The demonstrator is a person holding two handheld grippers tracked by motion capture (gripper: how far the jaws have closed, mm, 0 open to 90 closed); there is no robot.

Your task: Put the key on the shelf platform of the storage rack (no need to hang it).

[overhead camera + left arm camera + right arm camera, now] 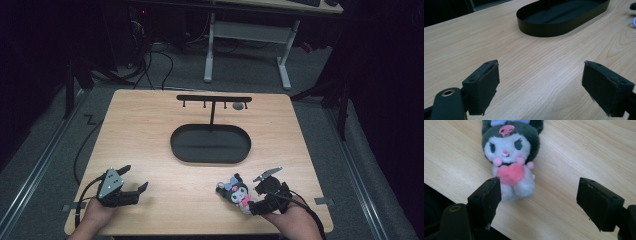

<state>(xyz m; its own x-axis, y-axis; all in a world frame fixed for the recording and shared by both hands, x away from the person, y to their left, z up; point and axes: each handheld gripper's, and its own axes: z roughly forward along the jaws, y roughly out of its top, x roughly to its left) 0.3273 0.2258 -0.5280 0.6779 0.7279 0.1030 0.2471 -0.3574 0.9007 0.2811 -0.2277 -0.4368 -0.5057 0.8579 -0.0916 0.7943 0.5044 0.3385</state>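
The plush toy (pixel 236 192) lies on the table (pixel 150 130) near the front edge, long axis running from 10 to 4 o'clock, head toward the tray (pixel 210 144). Your right gripper (pixel 260 197) sits just beside it at 3 o'clock, jaws spread (nothing held). Your left gripper (pixel 134 181), also spread, is well apart.

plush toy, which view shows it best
The right gripper view: the plush toy lies close up, with its face, pink heart and dark hood clear. The high view shows it small beside the right gripper. The left gripper view catches only a sliver at its right edge.
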